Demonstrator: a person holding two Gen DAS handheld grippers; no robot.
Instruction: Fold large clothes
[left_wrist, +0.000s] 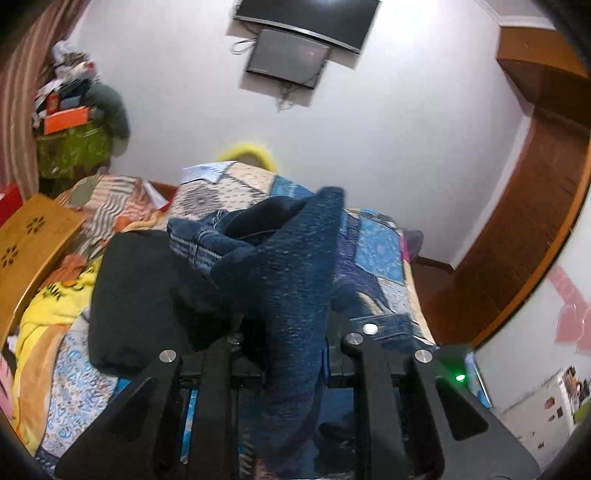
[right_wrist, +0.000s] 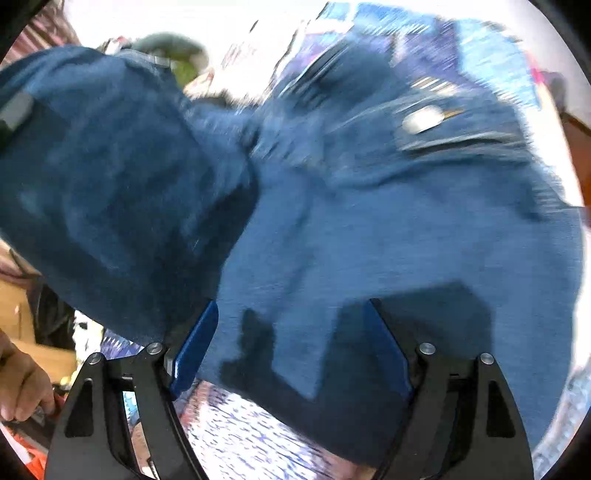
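Note:
A pair of blue jeans (left_wrist: 288, 266) hangs in a bunch from my left gripper (left_wrist: 291, 343), which is shut on the denim and holds it above the bed. In the right wrist view the same jeans (right_wrist: 369, 229) fill the frame, blurred, with a metal button (right_wrist: 423, 120) showing. My right gripper (right_wrist: 291, 343) is open, its blue-padded fingers (right_wrist: 195, 347) spread on either side of the denim, close to it. I cannot tell if they touch it.
A bed with a patchwork quilt (left_wrist: 376, 236) lies below. A black garment (left_wrist: 140, 295) and a yellow blanket (left_wrist: 40, 325) lie on its left. A wooden lap table (left_wrist: 33, 236) stands at the left. A hand (right_wrist: 22, 384) shows at the left edge.

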